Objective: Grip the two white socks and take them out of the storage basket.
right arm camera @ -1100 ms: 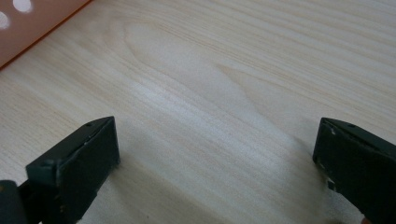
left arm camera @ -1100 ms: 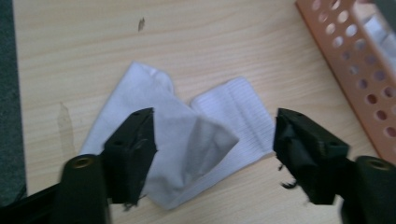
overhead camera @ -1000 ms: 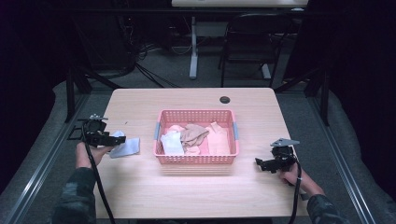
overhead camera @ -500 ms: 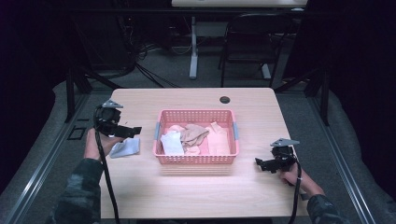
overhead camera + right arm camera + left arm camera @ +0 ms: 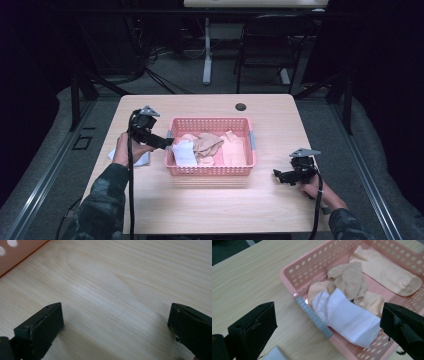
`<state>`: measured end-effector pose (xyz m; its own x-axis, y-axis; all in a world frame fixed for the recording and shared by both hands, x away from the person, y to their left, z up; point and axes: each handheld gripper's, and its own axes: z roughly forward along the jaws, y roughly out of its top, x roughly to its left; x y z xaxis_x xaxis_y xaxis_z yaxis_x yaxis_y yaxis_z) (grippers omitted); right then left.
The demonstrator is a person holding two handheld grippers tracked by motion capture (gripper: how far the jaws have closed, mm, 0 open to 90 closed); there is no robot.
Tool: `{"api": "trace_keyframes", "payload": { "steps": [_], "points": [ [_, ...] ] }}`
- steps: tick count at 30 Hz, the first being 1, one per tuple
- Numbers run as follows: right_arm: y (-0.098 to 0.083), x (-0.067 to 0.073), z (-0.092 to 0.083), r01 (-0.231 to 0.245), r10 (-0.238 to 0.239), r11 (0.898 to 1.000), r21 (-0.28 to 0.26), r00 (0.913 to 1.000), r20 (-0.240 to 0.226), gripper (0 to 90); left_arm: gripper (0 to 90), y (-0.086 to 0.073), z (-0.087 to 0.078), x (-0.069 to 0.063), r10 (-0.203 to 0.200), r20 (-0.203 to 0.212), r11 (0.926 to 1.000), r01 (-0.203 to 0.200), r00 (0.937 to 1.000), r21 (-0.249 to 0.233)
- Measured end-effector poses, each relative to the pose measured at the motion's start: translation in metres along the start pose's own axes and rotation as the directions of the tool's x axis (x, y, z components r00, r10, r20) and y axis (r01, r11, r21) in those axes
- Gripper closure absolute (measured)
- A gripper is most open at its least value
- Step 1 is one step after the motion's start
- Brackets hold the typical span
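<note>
The basket (image 5: 337,255) is pink plastic with a perforated wall and a grey handle strip (image 5: 314,317). Inside lie a white ribbed sock (image 5: 347,317), a tan sock (image 5: 348,277) and a peach sock (image 5: 384,275). The table (image 5: 210,205) is pale wood grain.

Person is wearing camouflage-patterned sleeves (image 5: 100,200), dark green and grey. Left gripper (image 5: 167,144) and right gripper (image 5: 276,174) are showing black bodies, blocky matte black jaws, grey three-cornered top plates, black trailing cables. Jaw faces possibly scuffed; view blurred.
</note>
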<state>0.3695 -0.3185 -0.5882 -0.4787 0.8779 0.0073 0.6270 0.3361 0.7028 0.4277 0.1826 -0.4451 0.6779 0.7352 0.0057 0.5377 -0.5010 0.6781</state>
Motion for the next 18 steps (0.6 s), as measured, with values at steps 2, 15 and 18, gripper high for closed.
{"api": "trace_keyframes", "payload": {
  "steps": [2, 15, 18],
  "points": [
    [0.0, 0.0, 0.0, 0.0, 0.0, 1.0, 0.0, 1.0, 0.0, 0.0, 1.2, 0.004, 0.007, -0.003, 0.014, 0.014, 0.9998, -0.015, 0.9998, 0.013],
    [0.0, 0.0, 0.0, 0.0, 0.0, 1.0, -0.003, 1.0, 0.001, 0.0, 11.6, 0.013, 0.046, -0.02, 0.073, 0.084, 0.9938, -0.08, 0.9938, 0.078],
    [0.0, 0.0, 0.0, -0.001, 0.001, 1.0, -0.003, 1.0, 0.001, 0.0, 16.0, 0.013, 0.052, -0.021, 0.074, 0.093, 0.9927, -0.082, 0.993, 0.089]
  ]
}}
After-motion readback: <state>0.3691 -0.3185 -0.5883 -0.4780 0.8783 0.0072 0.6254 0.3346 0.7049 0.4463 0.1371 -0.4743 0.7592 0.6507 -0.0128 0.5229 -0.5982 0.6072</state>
